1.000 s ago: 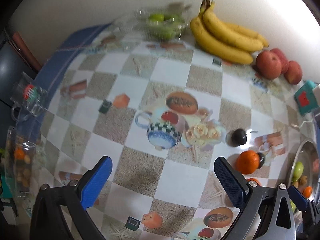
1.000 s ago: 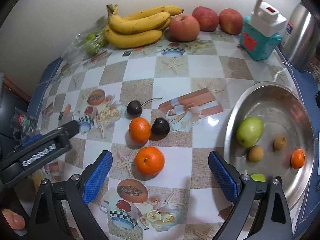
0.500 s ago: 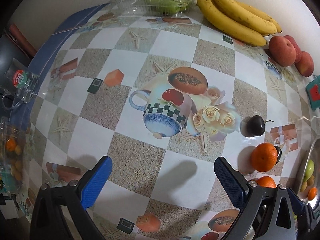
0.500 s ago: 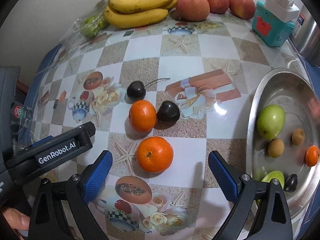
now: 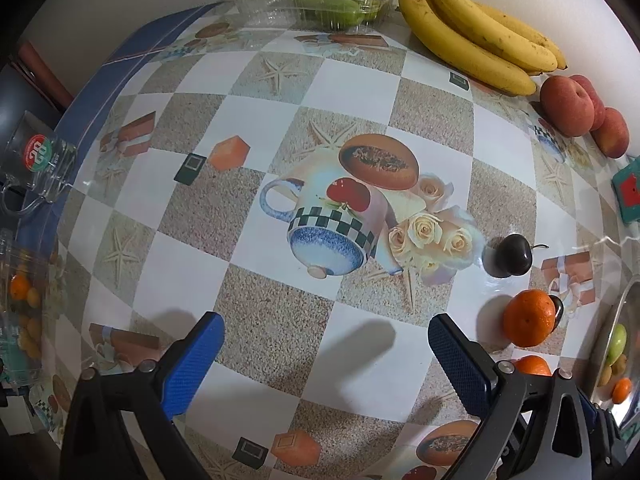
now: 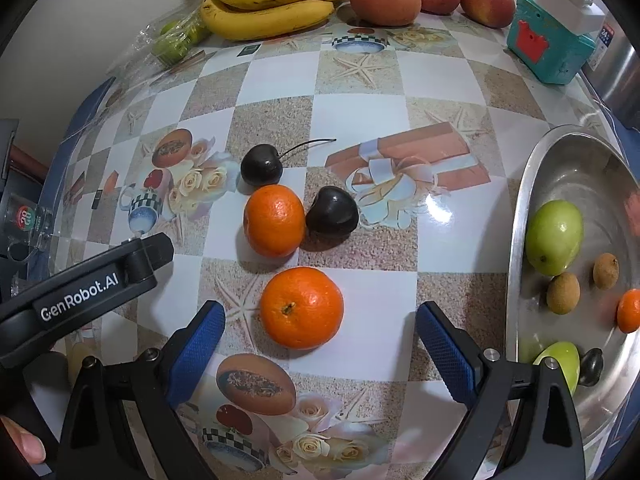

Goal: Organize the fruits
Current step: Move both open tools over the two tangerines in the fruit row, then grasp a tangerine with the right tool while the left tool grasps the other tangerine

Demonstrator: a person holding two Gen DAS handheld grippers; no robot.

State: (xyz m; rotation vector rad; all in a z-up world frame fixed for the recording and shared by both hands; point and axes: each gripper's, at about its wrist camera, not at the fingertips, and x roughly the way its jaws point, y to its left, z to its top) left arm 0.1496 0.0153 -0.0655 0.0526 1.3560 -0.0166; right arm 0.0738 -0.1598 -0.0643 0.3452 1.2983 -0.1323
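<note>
The left hand-held gripper hangs spread wide and empty over bare patterned worktop. The right hand-held gripper is likewise wide apart with nothing held, a near orange lying between its blue fingertips. Behind it sit a second orange touching a dark cherry, then the steel bowl of fruit at far right.

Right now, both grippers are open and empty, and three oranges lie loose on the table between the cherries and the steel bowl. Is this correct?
Not quite. The right wrist view shows two loose oranges on the table, not three; the third already lies in the steel bowl. The left gripper and right gripper are open and empty.
</note>
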